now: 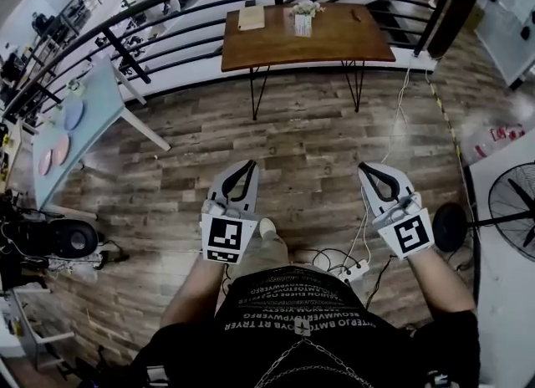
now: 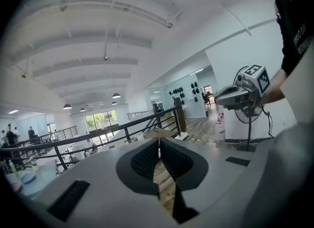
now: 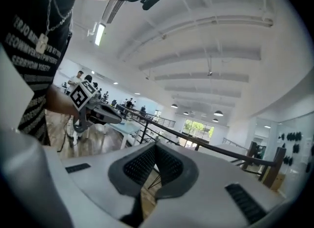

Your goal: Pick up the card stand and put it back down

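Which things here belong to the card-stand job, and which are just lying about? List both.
Job: left gripper, shut; right gripper, shut; wooden table; tan item on it, possibly the card stand.
Lying about: flower vase, fan, power strip, blue table.

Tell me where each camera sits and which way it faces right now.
Head view: on the person's head, looking steeply down at the wood floor and wooden table; shows the black shirt, left gripper and right gripper.
Left gripper view: rides the left gripper, looking along its shut jaws toward the railing; right gripper at right.
Right gripper view: rides the right gripper, along its shut jaws toward the railing; left gripper and black shirt at left.
Shared: all three see the railing.
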`<state>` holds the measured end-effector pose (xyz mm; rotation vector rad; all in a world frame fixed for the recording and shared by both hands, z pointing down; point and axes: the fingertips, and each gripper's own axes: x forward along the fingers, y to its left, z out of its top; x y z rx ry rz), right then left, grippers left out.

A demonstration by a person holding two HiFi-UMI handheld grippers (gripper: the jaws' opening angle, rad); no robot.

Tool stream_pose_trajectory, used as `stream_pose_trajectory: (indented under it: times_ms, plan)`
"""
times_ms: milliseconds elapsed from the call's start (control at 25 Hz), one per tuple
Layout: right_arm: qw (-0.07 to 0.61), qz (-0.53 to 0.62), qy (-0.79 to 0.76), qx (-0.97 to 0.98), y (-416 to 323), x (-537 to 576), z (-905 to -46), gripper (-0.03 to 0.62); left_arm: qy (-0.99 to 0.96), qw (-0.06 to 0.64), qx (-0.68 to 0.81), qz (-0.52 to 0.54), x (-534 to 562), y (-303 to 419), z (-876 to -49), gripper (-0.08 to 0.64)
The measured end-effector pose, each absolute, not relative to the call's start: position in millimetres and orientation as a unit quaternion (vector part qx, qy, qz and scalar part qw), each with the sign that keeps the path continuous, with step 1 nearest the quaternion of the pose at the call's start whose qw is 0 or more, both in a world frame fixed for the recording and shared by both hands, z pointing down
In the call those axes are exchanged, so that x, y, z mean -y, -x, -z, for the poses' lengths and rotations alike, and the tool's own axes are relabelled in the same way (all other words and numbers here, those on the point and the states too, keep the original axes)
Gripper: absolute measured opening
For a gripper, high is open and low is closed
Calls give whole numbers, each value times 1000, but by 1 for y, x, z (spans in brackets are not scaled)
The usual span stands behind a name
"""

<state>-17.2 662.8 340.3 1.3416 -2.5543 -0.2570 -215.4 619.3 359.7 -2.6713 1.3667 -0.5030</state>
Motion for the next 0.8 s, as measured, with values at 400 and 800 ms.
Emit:
stream_pose_trajectory:
  times_ms: [400, 800]
  plan:
    - [169, 86, -470, 862, 21, -582, -350, 0, 884, 34, -444, 144, -542, 241, -369, 34]
    - [108, 44, -558, 821, 57, -526, -369, 0, 891, 29, -431, 137, -462, 257, -367, 34]
